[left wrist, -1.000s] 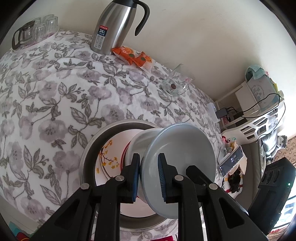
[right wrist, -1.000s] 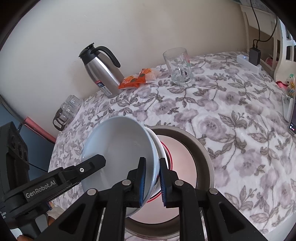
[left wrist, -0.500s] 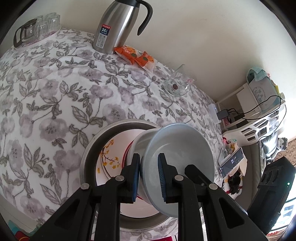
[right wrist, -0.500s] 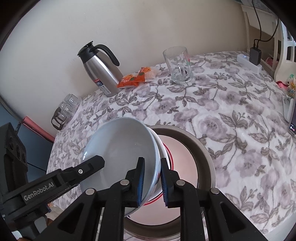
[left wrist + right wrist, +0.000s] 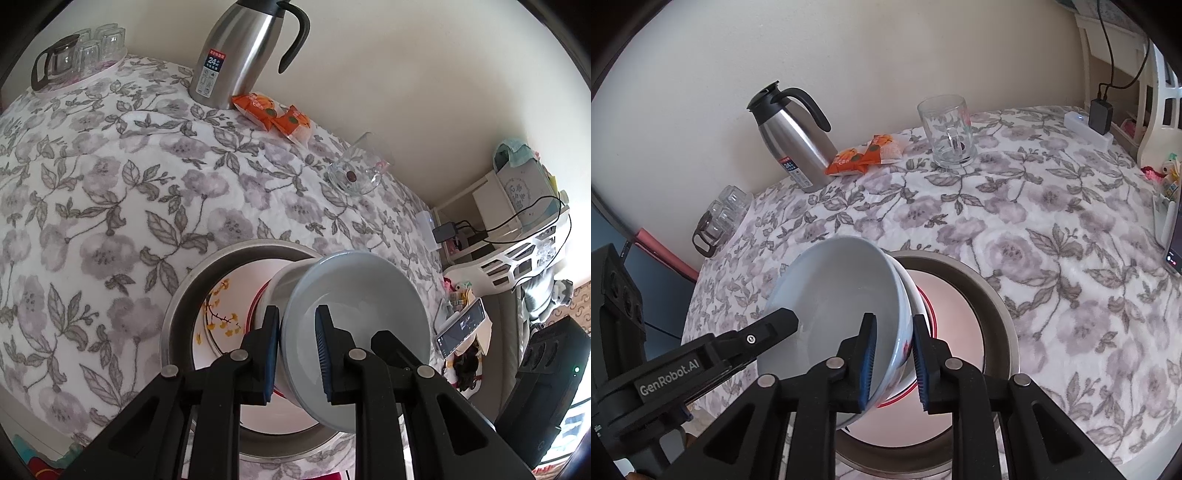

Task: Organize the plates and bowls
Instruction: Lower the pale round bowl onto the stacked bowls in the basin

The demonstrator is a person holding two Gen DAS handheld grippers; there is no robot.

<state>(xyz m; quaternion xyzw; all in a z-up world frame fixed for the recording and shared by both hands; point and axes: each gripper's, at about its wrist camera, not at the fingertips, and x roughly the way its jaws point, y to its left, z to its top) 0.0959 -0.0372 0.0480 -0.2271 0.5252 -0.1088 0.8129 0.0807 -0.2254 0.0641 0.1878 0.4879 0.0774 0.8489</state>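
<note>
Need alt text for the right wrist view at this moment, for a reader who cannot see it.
The right gripper, its jaws just opening, straddles the rim of a tilted pale blue bowl above a metal basin holding a red-rimmed plate; the left gripper holds the bowl's opposite rim. Behind, on a floral tablecloth, stand a steel jug, orange snack packets and a glass mug.

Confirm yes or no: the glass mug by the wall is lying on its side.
No. In the right wrist view the glass mug stands upright on the floral tablecloth, mouth facing up.
</note>
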